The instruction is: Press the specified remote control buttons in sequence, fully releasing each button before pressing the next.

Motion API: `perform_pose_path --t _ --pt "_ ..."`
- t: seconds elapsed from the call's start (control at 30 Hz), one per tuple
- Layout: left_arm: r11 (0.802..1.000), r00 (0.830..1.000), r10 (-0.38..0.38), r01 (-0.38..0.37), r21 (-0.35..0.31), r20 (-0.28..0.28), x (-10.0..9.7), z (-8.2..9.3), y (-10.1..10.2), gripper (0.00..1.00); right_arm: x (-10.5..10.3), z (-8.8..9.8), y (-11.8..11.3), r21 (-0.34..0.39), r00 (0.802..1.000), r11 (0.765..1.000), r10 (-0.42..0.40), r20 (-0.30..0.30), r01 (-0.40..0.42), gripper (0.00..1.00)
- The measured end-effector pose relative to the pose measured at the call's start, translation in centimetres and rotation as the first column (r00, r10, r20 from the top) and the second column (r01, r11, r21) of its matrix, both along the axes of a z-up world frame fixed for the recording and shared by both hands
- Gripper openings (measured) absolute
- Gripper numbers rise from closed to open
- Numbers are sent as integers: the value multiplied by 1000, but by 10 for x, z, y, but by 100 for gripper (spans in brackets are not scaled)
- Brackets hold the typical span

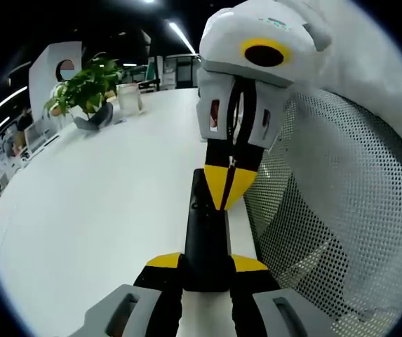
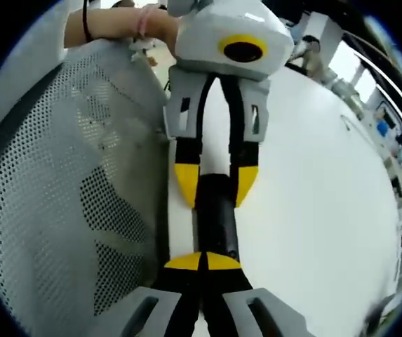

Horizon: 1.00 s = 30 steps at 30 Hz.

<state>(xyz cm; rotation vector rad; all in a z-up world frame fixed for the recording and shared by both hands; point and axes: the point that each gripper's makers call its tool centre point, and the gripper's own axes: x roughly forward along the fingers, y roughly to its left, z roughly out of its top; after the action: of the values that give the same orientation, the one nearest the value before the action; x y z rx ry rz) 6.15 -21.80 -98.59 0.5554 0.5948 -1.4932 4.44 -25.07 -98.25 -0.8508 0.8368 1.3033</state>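
Observation:
A slim black remote control (image 1: 206,235) lies lengthwise near the edge of the white table (image 1: 102,196). My left gripper (image 1: 206,263) is shut on its near end, one yellow-tipped jaw on each side. My right gripper (image 1: 229,186) comes in from above with its yellow tips together, pressed down on the remote's far part. In the right gripper view, my right gripper (image 2: 202,261) has its tips closed and resting on the remote (image 2: 216,217). Across from it, my left gripper (image 2: 216,184) clasps the remote's sides.
A grey mesh chair back (image 1: 341,210) stands right beside the table edge, also visible in the right gripper view (image 2: 60,196). A potted plant (image 1: 88,88) and a clear jar (image 1: 129,98) sit at the table's far side. A person's wrist (image 2: 116,24) shows above.

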Motion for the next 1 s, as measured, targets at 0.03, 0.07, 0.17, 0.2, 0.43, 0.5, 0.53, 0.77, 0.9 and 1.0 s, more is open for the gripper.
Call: perform_pose_path --t 0.03,0.07,0.17,0.2,0.43,0.5,0.53,0.77,0.9,1.0 --pt "1000 1000 0 0 0 1 0 0 0 24 0 0 0 17 1000 1000 -25 -14 25 0" --pt "1000 1000 0 0 0 0 0 0 0 24 1 1 0 32 998 998 -49 -32 50 0" --pt "1000 1000 1 -1 -1 0 0 0 0 24 3 2 -1 62 988 989 -132 -78 137 0" --pt "1000 1000 1 -1 -1 0 0 0 0 24 4 2 -1 57 990 991 -120 -69 124 0" --pt "1000 1000 -1 1 0 1 1 0 0 24 16 4 -6 40 989 989 -144 -30 145 0" --pt "1000 1000 0 0 0 1 1 -1 0 24 15 3 -6 37 990 990 -138 -30 139 0" --pt "1000 1000 -1 1 0 1 1 -1 0 24 15 3 -6 36 990 990 -135 -31 136 0" --pt "1000 1000 -1 1 1 1 1 -1 -1 24 15 3 -3 15 995 995 -100 -13 101 0" --pt "1000 1000 1 -1 -2 -6 1 -1 -1 24 15 2 -4 -15 998 998 -58 -8 58 0" --pt "1000 1000 0 0 0 -3 1 -1 -1 24 16 2 -3 -29 999 999 -34 -1 34 0"
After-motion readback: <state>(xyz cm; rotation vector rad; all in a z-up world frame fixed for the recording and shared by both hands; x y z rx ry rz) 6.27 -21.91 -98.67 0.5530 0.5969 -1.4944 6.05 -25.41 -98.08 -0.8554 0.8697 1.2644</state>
